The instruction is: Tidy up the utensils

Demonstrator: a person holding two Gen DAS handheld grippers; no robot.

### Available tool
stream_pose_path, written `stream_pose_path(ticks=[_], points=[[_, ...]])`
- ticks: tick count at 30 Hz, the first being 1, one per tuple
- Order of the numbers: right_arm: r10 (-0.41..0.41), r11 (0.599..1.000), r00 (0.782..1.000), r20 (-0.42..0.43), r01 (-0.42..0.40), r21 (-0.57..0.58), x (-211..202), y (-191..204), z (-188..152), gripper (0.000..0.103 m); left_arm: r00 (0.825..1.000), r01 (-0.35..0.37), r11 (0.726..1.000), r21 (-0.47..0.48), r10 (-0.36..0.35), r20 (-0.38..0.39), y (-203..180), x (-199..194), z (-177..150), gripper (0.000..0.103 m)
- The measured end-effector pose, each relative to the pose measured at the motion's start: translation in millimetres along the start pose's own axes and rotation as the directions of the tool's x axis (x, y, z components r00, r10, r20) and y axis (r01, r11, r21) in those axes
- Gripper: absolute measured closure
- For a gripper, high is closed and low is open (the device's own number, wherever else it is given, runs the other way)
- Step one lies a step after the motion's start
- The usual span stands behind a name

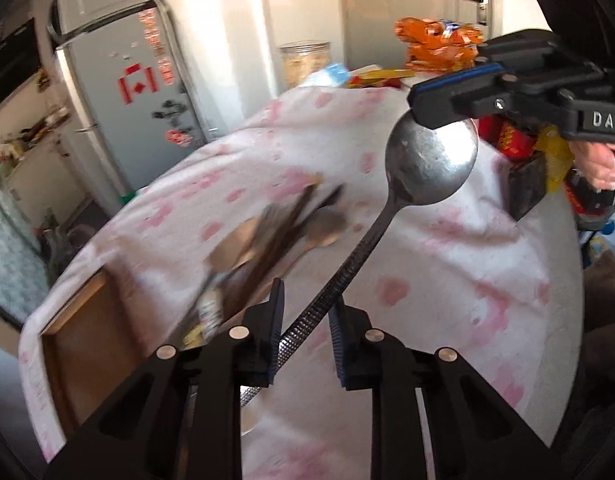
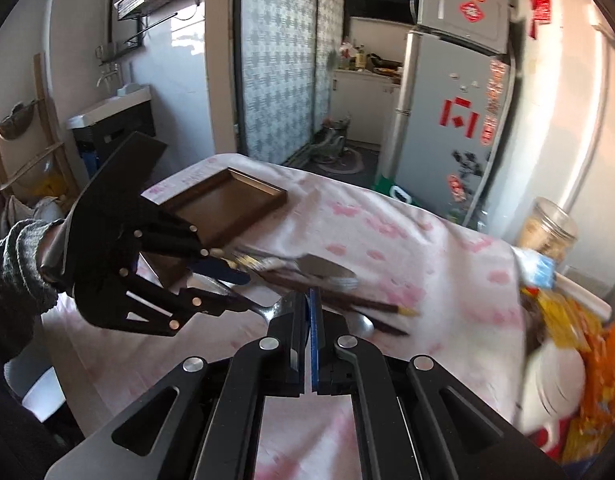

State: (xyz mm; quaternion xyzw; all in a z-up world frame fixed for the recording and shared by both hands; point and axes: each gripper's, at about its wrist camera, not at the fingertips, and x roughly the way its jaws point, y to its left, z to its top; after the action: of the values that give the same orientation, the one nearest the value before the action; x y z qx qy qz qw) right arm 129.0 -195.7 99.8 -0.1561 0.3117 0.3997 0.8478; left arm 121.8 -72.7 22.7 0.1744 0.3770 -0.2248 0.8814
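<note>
Left gripper (image 1: 303, 308): nearest the left wrist camera; jaws narrowed about the ribbed spoon handle, which runs between the pads; contact of pads with handle cannot be told.
Spoon (image 1: 431, 160): metal; raised above the table; handle slanting from near left up to far right; bowl at the far right end.
Right gripper (image 1: 423, 102): entering from the right in the left wrist view; clenched on the far rim of the spoon bowl; in the right wrist view, pads pressed together with the bowl edge (image 2: 277, 310) between them.
Hand (image 1: 599, 164): at the right edge, on the right gripper's grip.
Sleeve (image 2: 15, 268): grey knit, at the left edge of the right wrist view, behind the left gripper (image 2: 231, 288).
Tablecloth (image 1: 447, 280): white with pink blotches; covers the table below both grippers.
Utensil pile (image 1: 267, 236): on the cloth left of the spoon handle; dark chopsticks and further spoons, blurred.
Wooden tray (image 2: 227, 204): brown, shallow; on the cloth at the table's left corner, just beside the pile.
Snack packets (image 1: 435, 44): orange and yellow; at the far right end of the table.
Glass jar (image 1: 305, 62): at the far table edge, left of the packets.
Refrigerator (image 1: 135, 92): grey, with red stickers; far left, beyond the table.
</note>
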Motion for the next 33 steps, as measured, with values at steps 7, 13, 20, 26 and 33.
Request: stream_pose_path(ticks=[7, 13, 20, 26, 33], points=[[0.105, 0.993, 0.994, -0.019, -0.106, -0.051, 74.7, 41.9, 43.7, 0.1, 0.994, -0.094, 0.989, -0.116, 0.087, -0.064, 66.6, -12.3, -47.8, 0.08], [0.168, 0.979, 0.982, -0.088, -0.176, -0.1, 137.4, 69.5, 74.5, 0.1, 0.987, -0.136, 0.968, -0.209, 0.114, -0.113, 111.8, -7.8, -89.7, 0.081], [0.228, 0.964, 0.96, -0.161, -0.246, -0.099, 194.8, 86.1, 91.7, 0.098, 0.978, -0.189, 0.943, -0.274, 0.153, -0.145, 142.0, -5.9, -118.8, 0.082], [0.216, 0.968, 0.956, -0.2, -0.236, -0.085, 241.0, 103.1, 94.5, 0.095, 0.975, -0.212, 0.92, -0.33, 0.178, -0.131, 162.8, -13.5, -133.5, 0.075], [0.197, 0.975, 0.963, -0.182, -0.212, -0.068, 238.8, 106.9, 88.6, 0.055, 0.948, -0.317, 0.915, -0.249, 0.304, -0.091, 148.1, -35.5, -129.5, 0.022]])
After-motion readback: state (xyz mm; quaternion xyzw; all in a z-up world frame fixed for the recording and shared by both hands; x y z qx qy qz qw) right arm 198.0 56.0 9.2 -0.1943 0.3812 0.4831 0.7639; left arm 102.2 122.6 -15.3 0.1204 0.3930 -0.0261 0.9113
